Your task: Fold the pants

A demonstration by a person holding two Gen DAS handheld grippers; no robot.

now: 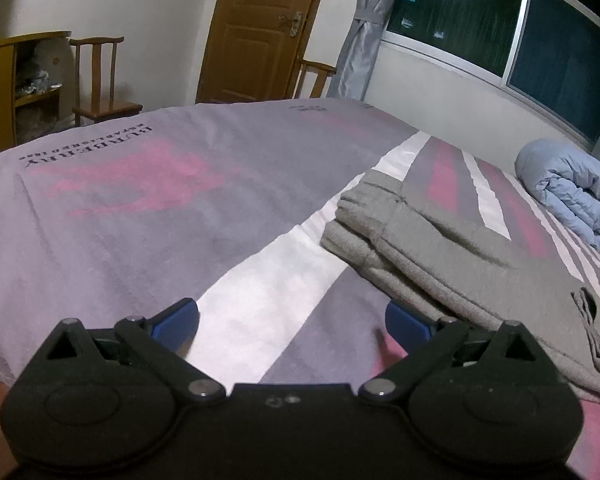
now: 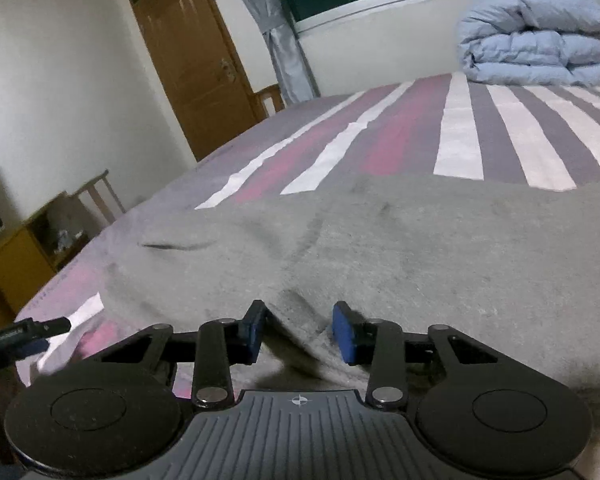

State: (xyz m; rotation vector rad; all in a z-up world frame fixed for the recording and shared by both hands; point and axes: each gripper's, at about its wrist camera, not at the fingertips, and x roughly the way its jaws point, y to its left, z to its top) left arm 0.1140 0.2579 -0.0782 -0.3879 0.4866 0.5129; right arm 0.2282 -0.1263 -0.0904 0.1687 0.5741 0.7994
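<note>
Your left gripper (image 1: pixel 292 326) hovers over the striped bedsheet (image 1: pixel 260 280), jaws spread wide and empty; the grey pants (image 1: pixel 440 248) lie at centre right of its view, off the right-hand blue pad, long axis running from upper left to lower right. Your right gripper (image 2: pixel 300 332) is the nearer: the pants fill the middle of its frame, a raised ridge of cloth sitting between its partly parted pads, apparently not pinched. The fleece looks thick, soft, already doubled over.
</note>
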